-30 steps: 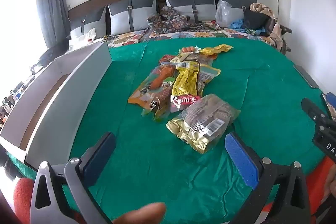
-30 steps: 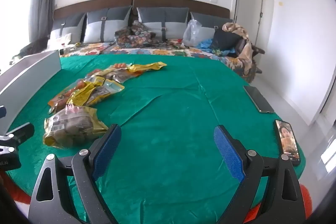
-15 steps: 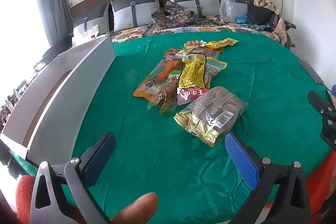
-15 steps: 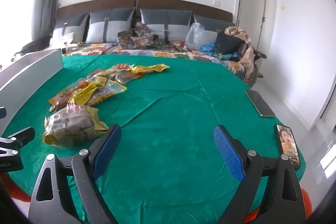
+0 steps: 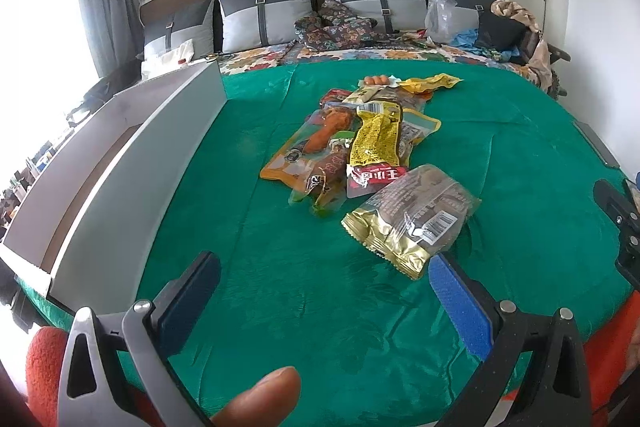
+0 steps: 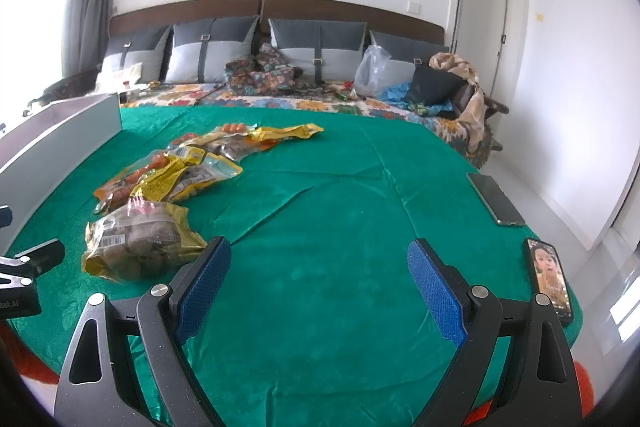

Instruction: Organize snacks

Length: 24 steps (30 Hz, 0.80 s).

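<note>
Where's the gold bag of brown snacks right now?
The gold bag lies on the green cloth at the near end of the snack pile, just beyond the left claw's right finger; both claws are open.

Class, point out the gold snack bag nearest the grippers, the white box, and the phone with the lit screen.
gold snack bag (image 5: 412, 215), left wrist view, barcode side.
white box (image 5: 132, 171), left wrist view, near wall.
lit phone (image 6: 550, 277), right wrist view, screen.
</note>
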Tool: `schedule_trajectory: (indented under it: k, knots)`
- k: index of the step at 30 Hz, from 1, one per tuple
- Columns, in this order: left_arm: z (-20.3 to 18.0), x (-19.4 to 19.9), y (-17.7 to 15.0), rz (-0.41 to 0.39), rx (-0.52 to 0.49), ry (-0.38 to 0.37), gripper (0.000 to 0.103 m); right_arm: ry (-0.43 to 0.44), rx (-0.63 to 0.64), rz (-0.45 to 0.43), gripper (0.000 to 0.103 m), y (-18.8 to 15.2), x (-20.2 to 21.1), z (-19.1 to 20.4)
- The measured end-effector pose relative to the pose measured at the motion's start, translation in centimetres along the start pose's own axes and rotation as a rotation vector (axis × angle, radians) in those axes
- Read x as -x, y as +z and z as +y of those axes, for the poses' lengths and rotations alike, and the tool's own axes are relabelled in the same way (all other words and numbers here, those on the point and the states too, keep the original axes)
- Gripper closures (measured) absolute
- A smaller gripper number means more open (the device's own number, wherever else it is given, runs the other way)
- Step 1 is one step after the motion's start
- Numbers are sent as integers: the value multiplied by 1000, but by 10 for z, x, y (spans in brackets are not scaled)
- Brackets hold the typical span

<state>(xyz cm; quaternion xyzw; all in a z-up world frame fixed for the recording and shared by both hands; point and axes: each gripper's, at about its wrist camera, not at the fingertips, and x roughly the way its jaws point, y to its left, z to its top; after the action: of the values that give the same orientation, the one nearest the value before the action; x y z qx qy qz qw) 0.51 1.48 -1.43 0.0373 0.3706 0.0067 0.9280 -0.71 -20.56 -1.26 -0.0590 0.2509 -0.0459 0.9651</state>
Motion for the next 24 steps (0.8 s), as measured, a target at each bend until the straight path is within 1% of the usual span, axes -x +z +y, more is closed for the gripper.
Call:
schedule_trajectory:
  k: [15,24]
  knots:
    - [6,0,1,1,18,1,0,0,2,-12,11,0,1,2]
    - [11,-3,-1,15,21,1,0,9,7,-2,11,0,-1,4]
